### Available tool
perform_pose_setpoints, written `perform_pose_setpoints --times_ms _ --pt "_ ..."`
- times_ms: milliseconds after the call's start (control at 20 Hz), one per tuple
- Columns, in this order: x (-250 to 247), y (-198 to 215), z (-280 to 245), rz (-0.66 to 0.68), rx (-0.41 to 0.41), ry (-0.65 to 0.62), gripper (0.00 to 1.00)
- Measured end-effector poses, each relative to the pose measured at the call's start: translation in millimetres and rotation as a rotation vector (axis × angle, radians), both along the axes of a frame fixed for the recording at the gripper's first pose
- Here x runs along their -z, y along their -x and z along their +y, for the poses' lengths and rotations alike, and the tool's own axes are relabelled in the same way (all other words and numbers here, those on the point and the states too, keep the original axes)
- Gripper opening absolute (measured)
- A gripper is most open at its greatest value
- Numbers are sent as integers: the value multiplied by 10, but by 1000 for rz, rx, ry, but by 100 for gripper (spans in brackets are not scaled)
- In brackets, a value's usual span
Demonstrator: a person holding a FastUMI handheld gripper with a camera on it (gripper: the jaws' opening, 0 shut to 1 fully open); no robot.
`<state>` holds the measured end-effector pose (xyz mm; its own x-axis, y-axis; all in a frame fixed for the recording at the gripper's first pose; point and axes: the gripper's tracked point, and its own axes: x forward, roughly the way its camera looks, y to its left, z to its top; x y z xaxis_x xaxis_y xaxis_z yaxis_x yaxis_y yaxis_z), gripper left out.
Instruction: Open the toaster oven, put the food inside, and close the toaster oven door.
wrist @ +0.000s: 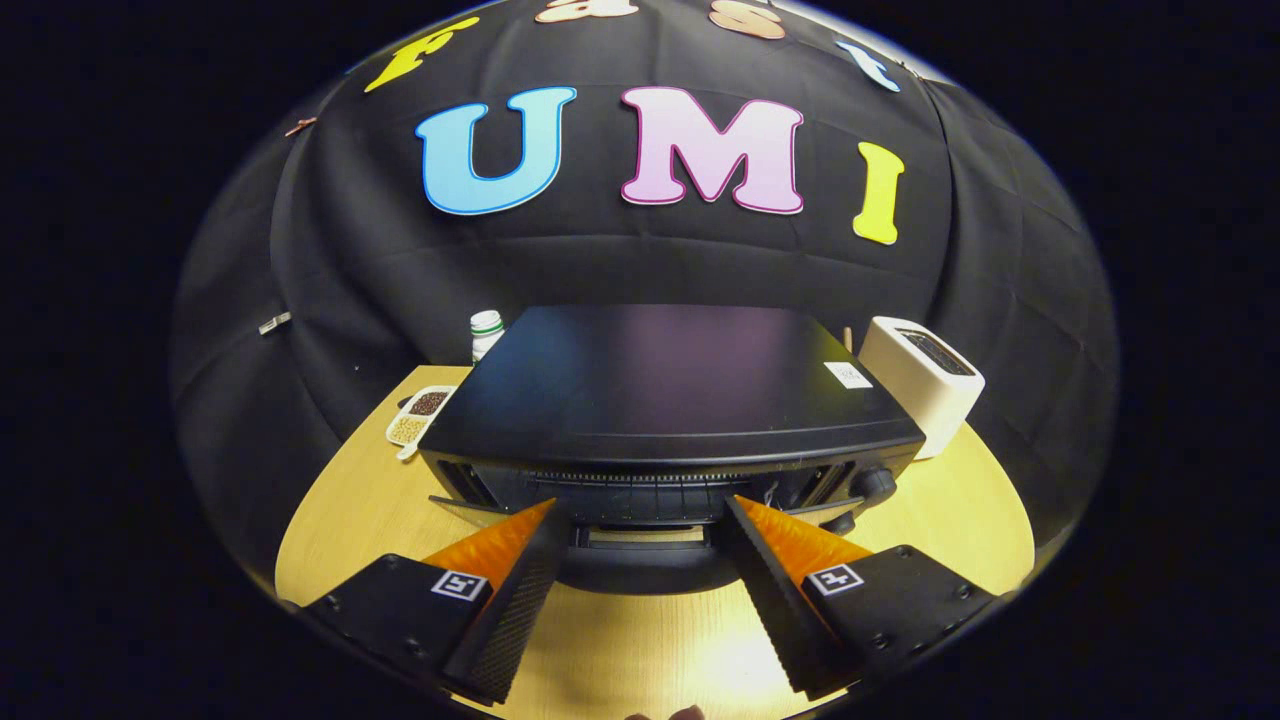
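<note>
Step one, opening: tongs [640, 505] released, spread astride toaster oven [665, 400] door handle [640, 535], lower centre. Next: clench handle, pull down.

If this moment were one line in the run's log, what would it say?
gripper: open, fingers either side of the toaster oven door front | door state: unclear | beside oven: white toaster, bottle, divided dish | surface: table

At the bottom of the frame we see our gripper [640, 520]: two wedge-shaped, ribbed fingers [515, 590]. Each sits on a black screwed block with a square black-and-white marker. The jaws stand wide apart.
</note>
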<state>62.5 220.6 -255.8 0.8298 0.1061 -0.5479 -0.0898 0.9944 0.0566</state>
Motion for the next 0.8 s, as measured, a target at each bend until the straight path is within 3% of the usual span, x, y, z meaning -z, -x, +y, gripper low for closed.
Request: perform_pose_setpoints --times_ms 450,800 --pt "256 547 -58 59 -21 25 100" --pt "785 1000 -77 217 -53 28 99"
